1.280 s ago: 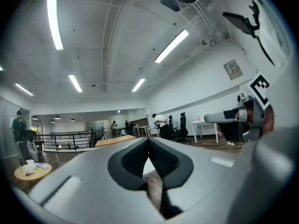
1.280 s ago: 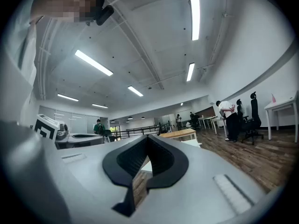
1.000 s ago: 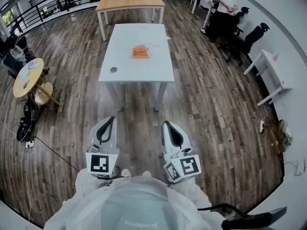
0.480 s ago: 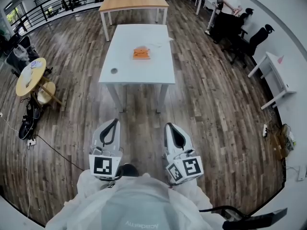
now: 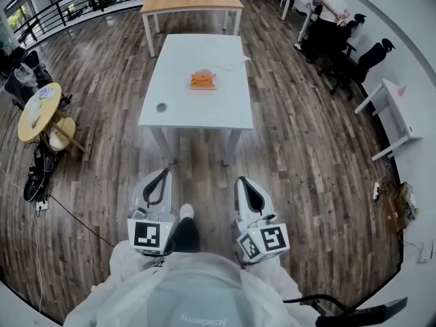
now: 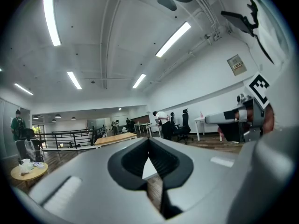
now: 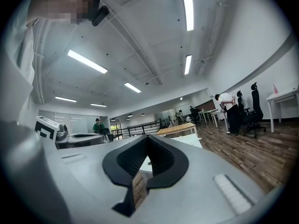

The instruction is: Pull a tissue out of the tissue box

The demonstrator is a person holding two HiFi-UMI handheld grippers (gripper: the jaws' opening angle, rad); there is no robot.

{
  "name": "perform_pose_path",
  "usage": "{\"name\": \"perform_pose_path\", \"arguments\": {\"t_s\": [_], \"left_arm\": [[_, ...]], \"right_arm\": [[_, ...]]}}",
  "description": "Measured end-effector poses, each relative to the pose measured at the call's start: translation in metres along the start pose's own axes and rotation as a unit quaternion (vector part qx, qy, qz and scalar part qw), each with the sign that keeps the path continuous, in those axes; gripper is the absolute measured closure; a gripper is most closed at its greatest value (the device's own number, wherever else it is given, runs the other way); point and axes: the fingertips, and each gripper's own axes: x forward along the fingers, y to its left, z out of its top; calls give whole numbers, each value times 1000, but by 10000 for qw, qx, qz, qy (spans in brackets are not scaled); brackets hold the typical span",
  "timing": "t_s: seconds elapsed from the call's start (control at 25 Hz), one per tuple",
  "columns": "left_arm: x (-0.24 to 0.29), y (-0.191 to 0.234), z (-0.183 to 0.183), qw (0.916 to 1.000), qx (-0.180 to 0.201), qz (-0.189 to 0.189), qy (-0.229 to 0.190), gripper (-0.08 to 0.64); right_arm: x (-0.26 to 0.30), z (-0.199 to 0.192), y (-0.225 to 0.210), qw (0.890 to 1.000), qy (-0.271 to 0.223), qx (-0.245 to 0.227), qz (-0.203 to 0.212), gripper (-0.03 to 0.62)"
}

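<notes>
An orange tissue box [image 5: 202,80] lies on the far half of a long white table [image 5: 178,111], well ahead of me across the wooden floor. My left gripper [image 5: 162,172] and right gripper [image 5: 240,180] are held side by side close to my body, pointing level towards the table and far short of it. Both are shut with nothing between the jaws. In the left gripper view the shut tips [image 6: 149,142] frame a sliver of the white table. The right gripper view shows the same past its tips [image 7: 148,138]. The box itself is hidden in both gripper views.
A small dark round object [image 5: 161,107] sits on the table's near left part. A wooden table [image 5: 191,1] stands behind it, a round yellow table [image 5: 39,111] at the left, and a white desk [image 5: 392,111], office chairs and a person [image 5: 330,5] at the right.
The white table has come a little closer in the head view. A shoe and leg now show between the two grippers. Both grippers keep their place before my body, still shut.
</notes>
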Motion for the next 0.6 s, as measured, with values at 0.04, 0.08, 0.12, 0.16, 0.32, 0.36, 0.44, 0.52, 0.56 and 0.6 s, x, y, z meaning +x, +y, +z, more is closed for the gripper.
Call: {"name": "perform_pose_path", "arguments": {"t_s": [0.04, 0.08, 0.12, 0.16, 0.32, 0.36, 0.44, 0.52, 0.56, 0.6], "left_arm": [[8, 4, 0, 10000, -2, -21, -13, 560], [15, 7, 0, 10000, 7, -47, -30, 560], [23, 11, 0, 10000, 21, -75, -44, 560], [30, 15, 0, 9999, 32, -105, -49, 560], [63, 34, -2, 9998, 50, -205, -22, 560], [70, 40, -2, 9997, 49, -217, -24, 560], [83, 52, -2, 9997, 43, -226, -51, 560], [94, 62, -1, 9997, 20, -225, -83, 560], [98, 67, -2, 9997, 1, -224, -93, 560], [102, 72, -3, 9997, -17, -225, -94, 560]], "right_arm": [[7, 0, -3, 10000, 1, -2, -24, 591], [13, 1, -6, 10000, 4, -4, -52, 591], [20, 2, -9, 10000, 9, -5, -79, 591], [28, 3, -11, 9999, 13, -8, -105, 591], [63, 7, -20, 9998, 26, -16, -186, 591], [72, 7, -22, 9998, 37, -6, -196, 591], [88, 8, -23, 9998, 64, -12, -196, 591], [102, 7, -24, 9998, 87, -33, -203, 591], [108, 7, -25, 9997, 95, -35, -210, 591], [115, 8, -25, 9997, 101, -35, -214, 591]]}}
